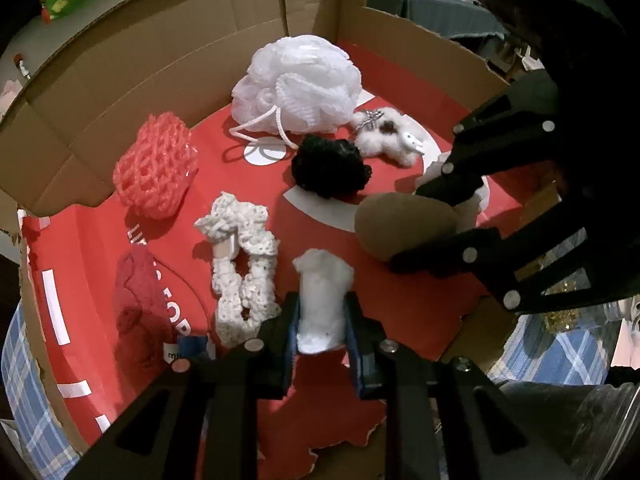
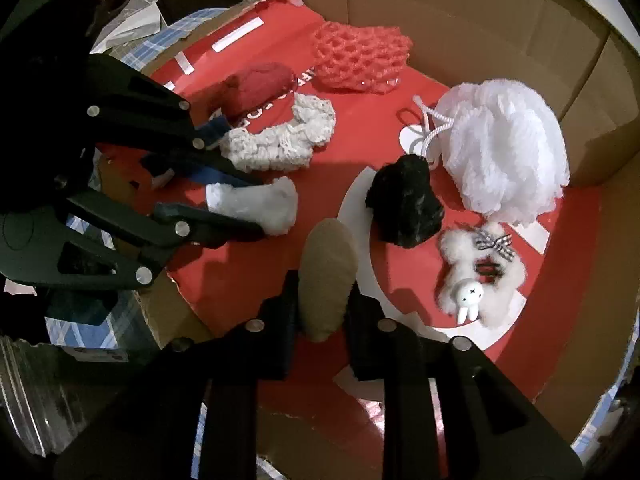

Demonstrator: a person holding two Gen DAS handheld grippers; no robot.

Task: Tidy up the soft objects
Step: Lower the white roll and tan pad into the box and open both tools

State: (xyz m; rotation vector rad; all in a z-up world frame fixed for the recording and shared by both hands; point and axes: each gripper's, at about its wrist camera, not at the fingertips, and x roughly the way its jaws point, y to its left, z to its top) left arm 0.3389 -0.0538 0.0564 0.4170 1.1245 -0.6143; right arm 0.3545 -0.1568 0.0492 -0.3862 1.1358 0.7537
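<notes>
While both grippers hang over the open cardboard box (image 1: pixel 120 52), each is clenched on a soft thing. The left gripper (image 1: pixel 322 312) has its two fingers pressed against the sides of a white cotton wad (image 1: pixel 322 300), which stands up between the blue pads and bulges above them; in the right wrist view the same wad (image 2: pixel 260 204) juts out sideways past the fingertips, over the red printed sheet (image 2: pixel 560 280) that lines the box floor. The right gripper (image 2: pixel 324 300) is narrowed onto a tan oval sponge (image 2: pixel 328 272), gripped at its lower half, the rounded upper end poking out ahead of the fingers. In the left wrist view that sponge (image 1: pixel 404 228) sits between the dark fingers, just in front of a black fuzzy scrunchie (image 1: pixel 328 166).

The rest lie loose on the sheet: a white mesh bath pouf (image 1: pixel 298 82) with its cord at the back, a fluffy white scrunchie with a small rabbit head (image 2: pixel 480 276) beside the black one, a coral net pouf (image 1: pixel 156 164) near the wall, a cream lace scrunchie (image 1: pixel 244 264) and a dark red scrunchie (image 1: pixel 140 312) beside it.
</notes>
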